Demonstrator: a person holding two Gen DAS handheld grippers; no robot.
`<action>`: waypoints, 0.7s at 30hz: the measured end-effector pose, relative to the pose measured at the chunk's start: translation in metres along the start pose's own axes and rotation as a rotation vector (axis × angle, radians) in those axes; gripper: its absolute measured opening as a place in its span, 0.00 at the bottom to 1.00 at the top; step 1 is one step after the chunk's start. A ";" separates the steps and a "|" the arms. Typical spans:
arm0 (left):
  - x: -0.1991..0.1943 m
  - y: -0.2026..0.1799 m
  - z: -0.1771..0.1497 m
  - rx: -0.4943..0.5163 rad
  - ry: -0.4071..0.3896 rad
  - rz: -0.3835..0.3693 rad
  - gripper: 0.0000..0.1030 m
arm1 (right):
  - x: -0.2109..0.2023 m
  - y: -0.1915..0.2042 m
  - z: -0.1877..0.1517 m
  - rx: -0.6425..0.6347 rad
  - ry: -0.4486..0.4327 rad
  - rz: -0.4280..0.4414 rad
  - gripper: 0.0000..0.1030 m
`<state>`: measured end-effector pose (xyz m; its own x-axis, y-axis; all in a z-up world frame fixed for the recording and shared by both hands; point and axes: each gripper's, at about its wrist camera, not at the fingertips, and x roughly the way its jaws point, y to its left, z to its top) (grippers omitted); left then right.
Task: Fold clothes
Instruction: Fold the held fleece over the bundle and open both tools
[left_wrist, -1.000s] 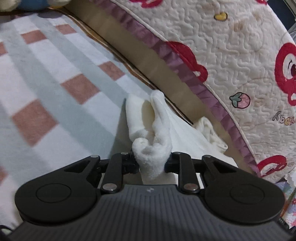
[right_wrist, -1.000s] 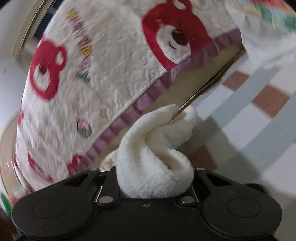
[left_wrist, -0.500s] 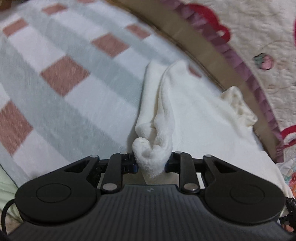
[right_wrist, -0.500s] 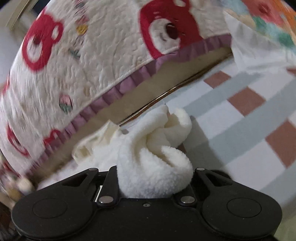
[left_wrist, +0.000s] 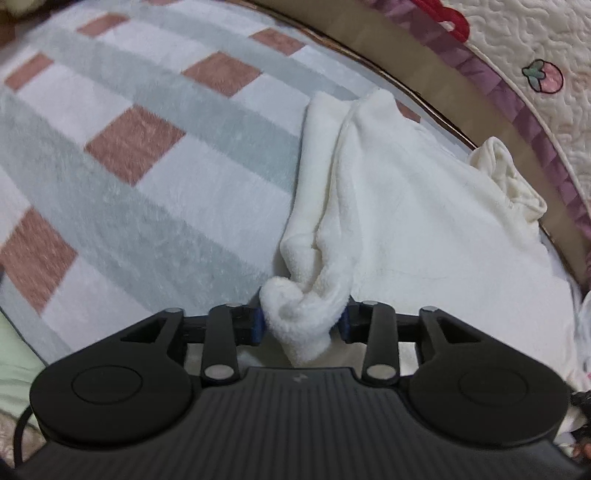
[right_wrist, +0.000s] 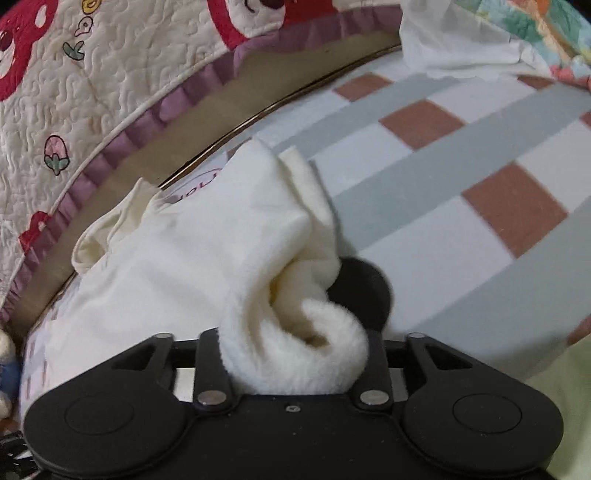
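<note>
- My left tool (left_wrist: 301, 319), black with blue pads: closed down on a bunched edge of the white fleecy garment (left_wrist: 406, 229), the fabric wadded between both fingers.
- My right tool (right_wrist: 295, 354), black: likewise pinched on a thick roll of the same garment (right_wrist: 192, 251), which fills the gap and hides the pads.
- Garment, position: spread on the bed's checked blanket of grey-green stripes and rust-brown squares (left_wrist: 147, 177), near the bed's edge, its bulk lying between my two tools.
- Left view only: the blue pad faces either side of the wad; a long folded ridge of the garment running away from the tool; a cream ribbed cuff or collar (left_wrist: 509, 181) at the garment's far side, beside the tan bed edge (left_wrist: 424, 55).
- Right view only: a round black part (right_wrist: 364, 291) just behind the gripped roll, which I cannot identify; faint pink printing (right_wrist: 199, 184) by the garment's far edge, too small to read; a loose white cloth (right_wrist: 454, 48) at the blanket's far end, well apart; a patterned multicoloured fabric (right_wrist: 535, 26) beyond it.
- Both views: the cream quilted cover with red bear faces, strawberries and a purple ruffled trim (right_wrist: 92, 92), beyond the tan edge; same cover in the left view (left_wrist: 535, 44).
</note>
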<state>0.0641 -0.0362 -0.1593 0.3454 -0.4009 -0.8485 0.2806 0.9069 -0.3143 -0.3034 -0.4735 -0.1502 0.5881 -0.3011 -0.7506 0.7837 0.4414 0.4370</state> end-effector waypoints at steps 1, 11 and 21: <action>-0.003 0.000 0.000 0.004 -0.013 0.013 0.43 | -0.004 -0.002 0.003 -0.007 -0.009 -0.015 0.43; -0.047 -0.039 -0.001 0.225 -0.279 -0.027 0.43 | -0.055 0.012 0.019 -0.204 -0.219 -0.181 0.40; 0.012 -0.134 0.027 0.552 -0.138 -0.262 0.43 | 0.026 0.158 0.063 -0.695 -0.094 0.126 0.23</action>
<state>0.0545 -0.1663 -0.1161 0.3046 -0.6478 -0.6982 0.7805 0.5899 -0.2069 -0.1516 -0.4646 -0.0695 0.7052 -0.2698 -0.6557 0.4179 0.9052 0.0770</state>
